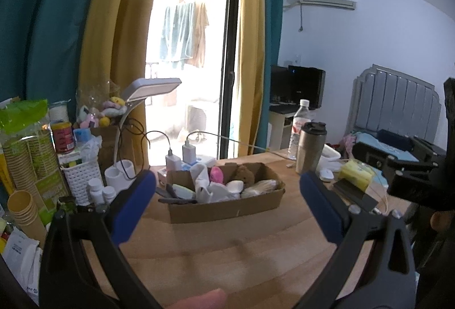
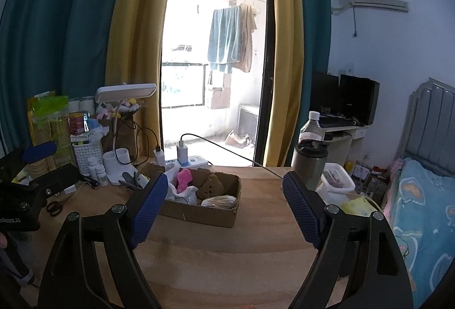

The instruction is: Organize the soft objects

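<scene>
Straight ahead of both grippers, on the wooden table [image 2: 227, 252], sits the cardboard box [image 1: 227, 209] holding the pink plush [image 2: 183, 179], brown teddy [image 2: 210, 186] and white cloth [image 1: 210, 189]. The left gripper [image 1: 227, 203] and right gripper [image 2: 224, 209] both gape wide, empty. Best approach one toy from above, pinching its bulk rather than loose cloth.

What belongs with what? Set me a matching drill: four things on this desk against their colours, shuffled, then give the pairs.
Things:
1. plush bear
2. tumbler
3. desk lamp
4. sock

Colours:
A. white
B. pink
C. brown
D. steel grey with a black lid

Pairs: 1-C, 2-D, 3-A, 4-B

The bear and sock lie in the cardboard box. Both grippers' jaws stand open, holding nothing.
</scene>
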`<state>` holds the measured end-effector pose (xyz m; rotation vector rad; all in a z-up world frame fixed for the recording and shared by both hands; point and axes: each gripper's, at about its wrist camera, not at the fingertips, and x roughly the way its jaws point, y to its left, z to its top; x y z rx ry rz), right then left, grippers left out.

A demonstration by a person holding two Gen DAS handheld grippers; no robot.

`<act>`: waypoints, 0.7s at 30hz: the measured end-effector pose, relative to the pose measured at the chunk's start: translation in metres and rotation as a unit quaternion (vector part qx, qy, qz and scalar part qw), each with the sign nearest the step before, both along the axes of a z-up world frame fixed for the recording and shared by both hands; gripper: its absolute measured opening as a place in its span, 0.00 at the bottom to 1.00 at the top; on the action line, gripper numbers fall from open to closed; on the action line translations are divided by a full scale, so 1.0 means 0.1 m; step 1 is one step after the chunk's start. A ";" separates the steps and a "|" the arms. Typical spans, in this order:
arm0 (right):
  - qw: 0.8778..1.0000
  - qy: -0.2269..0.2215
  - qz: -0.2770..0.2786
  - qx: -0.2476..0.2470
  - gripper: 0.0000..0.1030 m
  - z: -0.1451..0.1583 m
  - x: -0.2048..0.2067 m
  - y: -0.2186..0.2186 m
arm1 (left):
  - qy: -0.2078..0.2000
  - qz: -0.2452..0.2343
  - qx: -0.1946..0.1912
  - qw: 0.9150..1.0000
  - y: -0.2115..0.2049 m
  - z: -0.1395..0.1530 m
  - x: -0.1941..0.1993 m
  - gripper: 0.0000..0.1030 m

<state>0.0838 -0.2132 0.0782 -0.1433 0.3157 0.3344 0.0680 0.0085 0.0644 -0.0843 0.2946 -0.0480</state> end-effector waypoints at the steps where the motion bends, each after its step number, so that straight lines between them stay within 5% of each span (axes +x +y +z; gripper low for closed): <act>1: 1.000 0.000 0.000 0.001 0.83 0.00 -0.03 -0.01 | -0.002 -0.001 0.002 1.000 -0.01 0.01 -0.03 0.99; 21: 1.000 -0.003 0.000 0.006 0.83 0.04 -0.08 -0.07 | -0.007 -0.004 0.005 1.000 -0.04 0.08 -0.11 0.99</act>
